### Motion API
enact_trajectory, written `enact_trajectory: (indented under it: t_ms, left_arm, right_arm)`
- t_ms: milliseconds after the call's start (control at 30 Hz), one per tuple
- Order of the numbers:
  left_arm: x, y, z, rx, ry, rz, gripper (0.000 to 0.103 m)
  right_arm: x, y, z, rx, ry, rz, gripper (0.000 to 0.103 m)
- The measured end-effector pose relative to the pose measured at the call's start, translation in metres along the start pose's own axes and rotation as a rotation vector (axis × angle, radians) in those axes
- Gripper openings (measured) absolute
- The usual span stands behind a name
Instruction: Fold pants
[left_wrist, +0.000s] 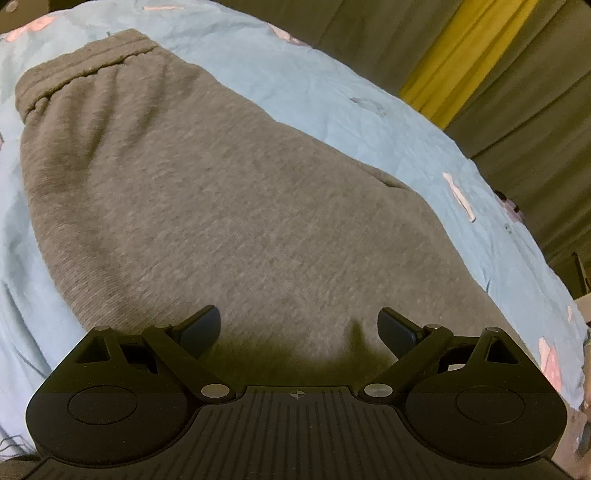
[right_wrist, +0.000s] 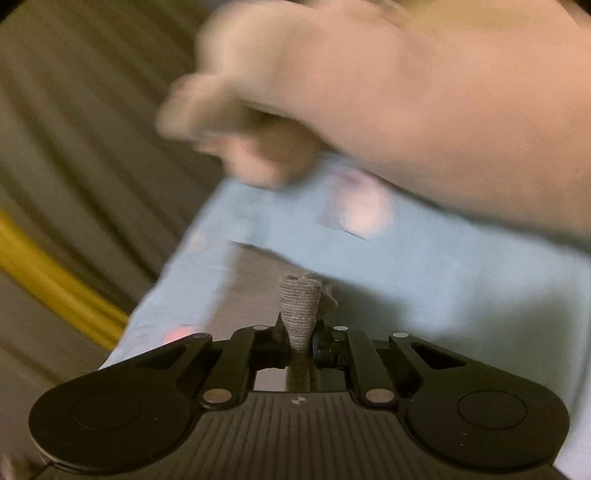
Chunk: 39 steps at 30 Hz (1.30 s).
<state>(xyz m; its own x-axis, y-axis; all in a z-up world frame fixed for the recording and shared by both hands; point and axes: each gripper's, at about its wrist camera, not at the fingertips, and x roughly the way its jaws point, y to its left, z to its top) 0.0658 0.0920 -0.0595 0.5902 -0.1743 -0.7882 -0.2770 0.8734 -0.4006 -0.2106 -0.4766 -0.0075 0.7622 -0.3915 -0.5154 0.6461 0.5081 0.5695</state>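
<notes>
Grey sweatpants (left_wrist: 207, 206) lie flat on a light blue sheet (left_wrist: 332, 88), waistband (left_wrist: 77, 70) at the far left. My left gripper (left_wrist: 299, 326) is open just above the near part of the pants, holding nothing. My right gripper (right_wrist: 301, 341) is shut on a ribbed grey piece of the pants (right_wrist: 300, 306), which sticks up between its fingers. The rest of the pants is hidden or blurred in the right wrist view.
A blurred hand and forearm (right_wrist: 388, 103) cross the upper right wrist view above the sheet (right_wrist: 424, 266). Grey curtains (left_wrist: 535, 122) with a yellow strip (left_wrist: 454, 51) hang beyond the bed edge. The sheet has pink patches (left_wrist: 458, 195).
</notes>
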Motion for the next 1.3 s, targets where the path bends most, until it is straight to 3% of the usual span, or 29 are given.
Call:
enact_trajectory:
  t_ms: [133, 200, 267, 333, 400, 433, 500, 533, 633, 700, 833, 933, 1000, 1033, 1067, 1100, 1133, 1167, 1200, 1300]
  left_arm:
    - [-0.001, 0.0, 0.0, -0.004, 0.001, -0.013, 0.097]
    - [-0.003, 0.002, 0.0, -0.014, 0.0, -0.021, 0.097]
    - [-0.005, 0.005, 0.0, -0.022, -0.002, -0.028, 0.097]
    - [-0.007, 0.005, -0.001, -0.021, -0.001, -0.03, 0.097]
    - [-0.008, 0.004, -0.002, -0.005, 0.0, -0.04, 0.097]
    - [-0.008, 0.003, -0.003, 0.004, 0.0, -0.043, 0.097]
    - [-0.008, -0.001, -0.004, 0.033, 0.0, -0.057, 0.097]
    - [-0.008, -0.003, -0.004, 0.048, -0.001, -0.061, 0.097]
    - [-0.006, -0.011, -0.006, 0.088, 0.0, -0.073, 0.097]
    - [-0.006, -0.016, -0.008, 0.121, 0.004, -0.078, 0.097]
    - [-0.01, -0.024, -0.011, 0.188, -0.012, -0.109, 0.097]
    - [-0.013, -0.036, -0.017, 0.264, -0.019, -0.133, 0.097]
    - [-0.012, -0.045, -0.022, 0.327, -0.007, -0.147, 0.097]
    - [-0.012, -0.049, -0.024, 0.356, 0.003, -0.151, 0.097]
    - [-0.011, -0.052, -0.026, 0.379, 0.011, -0.155, 0.097]
    - [-0.012, -0.055, -0.029, 0.4, 0.017, -0.159, 0.097]
    - [-0.012, -0.057, -0.032, 0.417, 0.025, -0.162, 0.097]
    - [-0.013, -0.061, -0.034, 0.434, 0.031, -0.174, 0.097]
    - [-0.013, -0.064, -0.037, 0.448, 0.038, -0.189, 0.097]
    - [-0.01, -0.079, -0.043, 0.463, 0.089, -0.257, 0.097]
  right_arm:
    - [-0.037, 0.123, -0.032, -0.392, -0.019, 0.272, 0.01]
    - [-0.047, 0.174, -0.072, -0.571, 0.035, 0.431, 0.01]
    - [-0.042, 0.207, -0.122, -0.714, 0.143, 0.545, 0.011]
    - [-0.021, 0.225, -0.182, -0.828, 0.326, 0.578, 0.011]
    - [0.003, 0.228, -0.233, -0.931, 0.517, 0.54, 0.011]
    - [0.01, 0.227, -0.255, -1.008, 0.571, 0.502, 0.012]
    - [-0.006, 0.229, -0.264, -1.135, 0.481, 0.518, 0.012]
    - [-0.008, 0.231, -0.259, -1.138, 0.477, 0.521, 0.012]
    - [-0.005, 0.222, -0.236, -0.961, 0.503, 0.532, 0.012]
    - [-0.004, 0.217, -0.228, -0.909, 0.507, 0.529, 0.011]
    - [-0.024, 0.223, -0.24, -0.942, 0.491, 0.566, 0.011]
    - [-0.023, 0.225, -0.24, -0.924, 0.535, 0.602, 0.012]
    - [-0.026, 0.222, -0.243, -0.956, 0.537, 0.598, 0.018]
    - [-0.026, 0.222, -0.241, -0.962, 0.543, 0.593, 0.032]
    - [-0.026, 0.221, -0.236, -0.942, 0.551, 0.588, 0.058]
    - [-0.029, 0.219, -0.227, -0.906, 0.521, 0.586, 0.072]
    - [-0.036, 0.213, -0.215, -0.857, 0.442, 0.589, 0.092]
    - [-0.044, 0.206, -0.203, -0.81, 0.358, 0.587, 0.099]
    - [-0.051, 0.196, -0.187, -0.746, 0.275, 0.581, 0.099]
    - [-0.048, 0.166, -0.15, -0.513, 0.226, 0.552, 0.099]
